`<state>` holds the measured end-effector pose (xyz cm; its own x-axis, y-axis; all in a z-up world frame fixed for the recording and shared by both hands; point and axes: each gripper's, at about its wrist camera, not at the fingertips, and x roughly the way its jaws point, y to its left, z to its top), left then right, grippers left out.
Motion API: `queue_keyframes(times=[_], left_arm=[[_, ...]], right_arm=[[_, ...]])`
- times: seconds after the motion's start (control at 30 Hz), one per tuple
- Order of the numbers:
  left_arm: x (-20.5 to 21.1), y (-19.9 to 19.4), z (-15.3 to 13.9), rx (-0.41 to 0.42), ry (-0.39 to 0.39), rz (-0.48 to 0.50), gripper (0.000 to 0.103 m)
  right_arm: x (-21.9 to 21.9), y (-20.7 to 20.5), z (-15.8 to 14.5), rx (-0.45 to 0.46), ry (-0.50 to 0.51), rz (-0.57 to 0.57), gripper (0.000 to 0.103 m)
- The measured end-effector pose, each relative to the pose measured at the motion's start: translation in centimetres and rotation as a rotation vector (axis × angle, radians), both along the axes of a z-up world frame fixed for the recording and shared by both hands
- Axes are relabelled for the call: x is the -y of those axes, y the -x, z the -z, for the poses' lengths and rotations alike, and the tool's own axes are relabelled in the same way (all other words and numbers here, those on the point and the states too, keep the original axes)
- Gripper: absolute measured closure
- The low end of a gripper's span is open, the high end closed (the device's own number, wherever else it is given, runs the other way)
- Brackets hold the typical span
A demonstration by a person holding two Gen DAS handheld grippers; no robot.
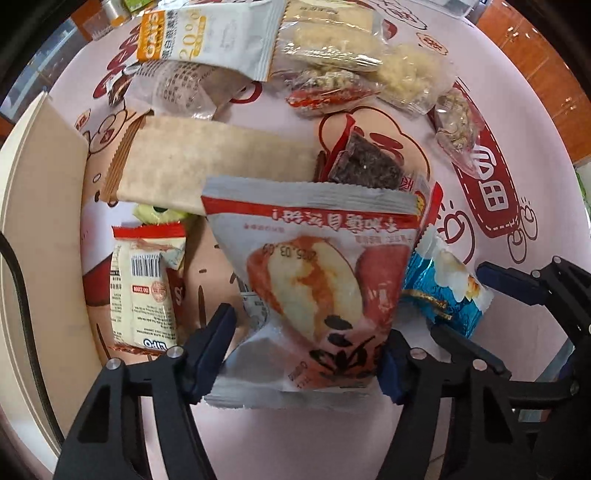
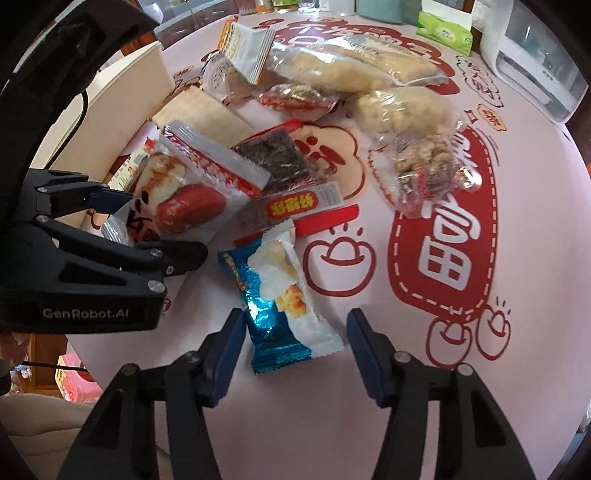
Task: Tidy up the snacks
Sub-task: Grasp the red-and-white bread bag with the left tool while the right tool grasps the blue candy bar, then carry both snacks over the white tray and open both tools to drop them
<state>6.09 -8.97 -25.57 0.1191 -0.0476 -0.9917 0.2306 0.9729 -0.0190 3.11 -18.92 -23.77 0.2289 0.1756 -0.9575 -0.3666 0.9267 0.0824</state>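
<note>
Snacks lie scattered on the pink tablecloth [image 2: 369, 406], where the left gripper [image 1: 306, 354] pinches a red-and-silver packet [image 1: 314, 288], seemingly lifted, while the right gripper [image 2: 295, 343] hangs spread wide around a blue popcorn packet [image 2: 280, 306].

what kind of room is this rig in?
Probably a home dining or kitchen area: a round table with a pink cartoon-print tablecloth, a green tissue pack and a white countertop appliance at its far edge, and wooden cabinets behind.
</note>
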Motion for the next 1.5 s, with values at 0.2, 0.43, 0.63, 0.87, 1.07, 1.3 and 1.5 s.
queue_keyframes(times=[0.2,0.43,0.63,0.87,1.07,1.3,1.5], left_arm=[[0.6,0.3,-0.4,0.02,-0.011,0.028,0.05],[-0.4,0.6,-4.2,0.094,0.0,0.026,0.055],[-2.5,2.2,-9.5,0.201,0.013,-0.009,0.055],[-7.8,3.3,-14.3,0.308,0.042,-0.07,0.055],[-14.0,4.5,-17.4,0.368,0.051,-0.138,0.055],[-23.2,5.9,-19.6,0.438,-0.017,-0.242,0.055],[-29.2,5.9,-19.3,0.441,-0.048,-0.294,0.055]], right_arm=[[-0.9,0.3,-0.2,0.014,0.008,-0.021,0.069],[-0.9,0.1,-2.2,0.041,-0.017,-0.001,0.075],[-1.8,-0.3,-5.5,0.086,-0.053,0.007,0.076],[-5.0,0.0,-10.2,0.188,-0.088,-0.041,0.076],[-9.7,-0.5,-13.4,0.244,-0.111,-0.078,0.076],[-17.6,-0.2,-16.4,0.302,-0.136,-0.159,0.076],[-23.7,-0.7,-17.5,0.323,-0.138,-0.183,0.075]])
